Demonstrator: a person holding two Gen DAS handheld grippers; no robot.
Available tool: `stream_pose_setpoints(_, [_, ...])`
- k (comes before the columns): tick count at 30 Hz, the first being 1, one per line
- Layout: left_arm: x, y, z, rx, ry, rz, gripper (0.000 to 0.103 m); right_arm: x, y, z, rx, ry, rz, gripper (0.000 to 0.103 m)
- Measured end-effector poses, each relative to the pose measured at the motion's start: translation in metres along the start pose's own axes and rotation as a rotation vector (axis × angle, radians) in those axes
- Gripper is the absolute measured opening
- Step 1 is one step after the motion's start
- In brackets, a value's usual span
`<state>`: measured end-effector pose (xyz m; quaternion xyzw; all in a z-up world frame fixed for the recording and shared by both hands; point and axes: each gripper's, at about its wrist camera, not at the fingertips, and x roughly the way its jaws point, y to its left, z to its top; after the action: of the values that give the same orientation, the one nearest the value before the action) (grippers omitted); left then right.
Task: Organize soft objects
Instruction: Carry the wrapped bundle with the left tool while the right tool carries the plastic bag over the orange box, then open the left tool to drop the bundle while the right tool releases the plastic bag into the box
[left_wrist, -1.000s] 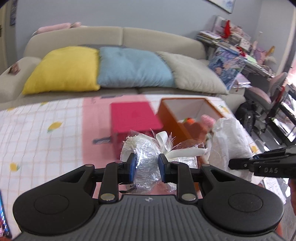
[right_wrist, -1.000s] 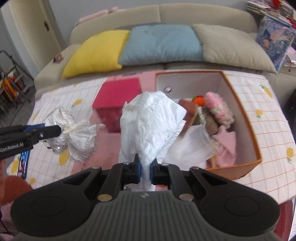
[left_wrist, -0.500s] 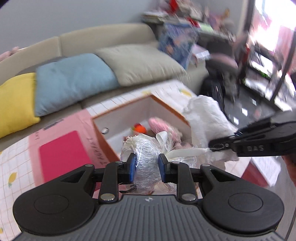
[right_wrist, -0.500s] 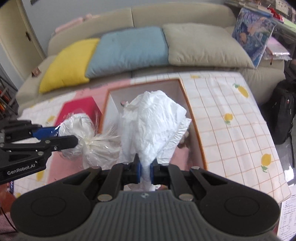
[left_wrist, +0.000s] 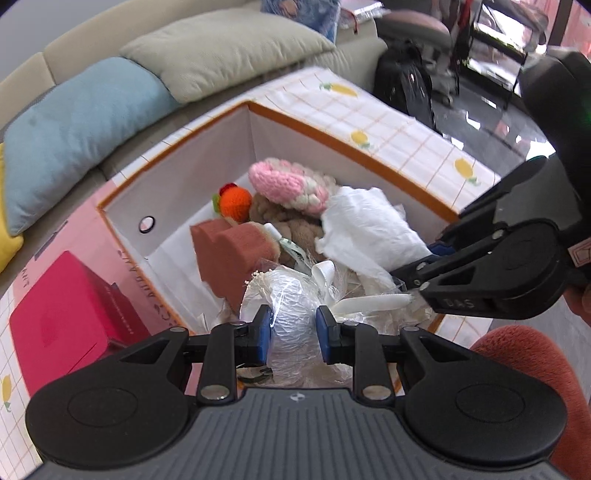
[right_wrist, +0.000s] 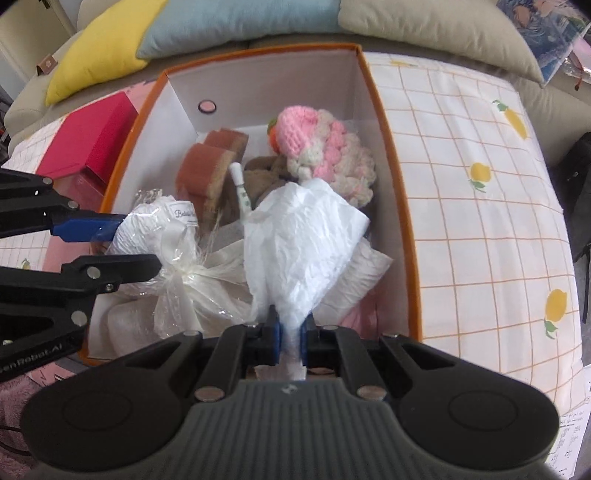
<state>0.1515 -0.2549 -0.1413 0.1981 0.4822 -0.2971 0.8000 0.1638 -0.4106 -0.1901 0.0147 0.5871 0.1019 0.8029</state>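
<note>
Our left tongs (left_wrist: 293, 328) squeeze the wrapped white bundle (left_wrist: 291, 314) and our right tongs (right_wrist: 291, 338) pinch the white tissue (right_wrist: 299, 243), both over the orange box (right_wrist: 391, 155); we should go low, then let go gently

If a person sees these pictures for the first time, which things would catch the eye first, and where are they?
First comes the orange-rimmed storage box on the checked lemon-print cloth, already holding a pink knitted toy and brown sponges. Above its near end, the right gripper pinches a crumpled white tissue, while the left gripper clamps a cellophane-wrapped white bundle tied with ribbon.
</note>
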Motion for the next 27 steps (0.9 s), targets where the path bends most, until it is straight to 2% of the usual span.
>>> stream_pose_setpoints(8, [0.019, 0.000, 0.002, 0.024, 0.032, 0.009, 0.031, 0.027, 0.003, 0.009, -0.035, 0.057, -0.032, 0.009])
stream_pose_setpoints(10, [0.017, 0.000, 0.001, 0.026, 0.022, 0.007, 0.035, 0.026, 0.004, 0.009, -0.037, 0.059, -0.038, 0.011])
stream_pose_setpoints(12, [0.012, -0.001, 0.000, 0.023, 0.006, 0.001, 0.039, 0.023, 0.007, 0.009, -0.043, 0.054, -0.039, 0.017])
stream_pose_setpoints(16, [-0.004, 0.001, -0.003, 0.009, -0.042, -0.009, 0.057, 0.012, 0.011, 0.009, -0.064, 0.055, -0.065, 0.023])
stream_pose_setpoints(19, [-0.023, 0.005, -0.006, -0.002, -0.095, -0.022, 0.065, -0.001, 0.015, 0.009, -0.073, 0.044, -0.085, 0.035])
stream_pose_setpoints(20, [-0.031, 0.005, -0.007, -0.005, -0.116, -0.025, 0.066, -0.007, 0.018, 0.009, -0.074, 0.037, -0.096, 0.043])
stream_pose_setpoints(21, [-0.040, 0.006, -0.008, -0.007, -0.136, -0.026, 0.067, -0.012, 0.020, 0.010, -0.075, 0.029, -0.108, 0.045])
stream_pose_setpoints(27, [-0.095, 0.013, -0.025, -0.041, -0.258, 0.020, 0.070, -0.059, 0.040, 0.010, -0.109, -0.066, -0.145, 0.054])
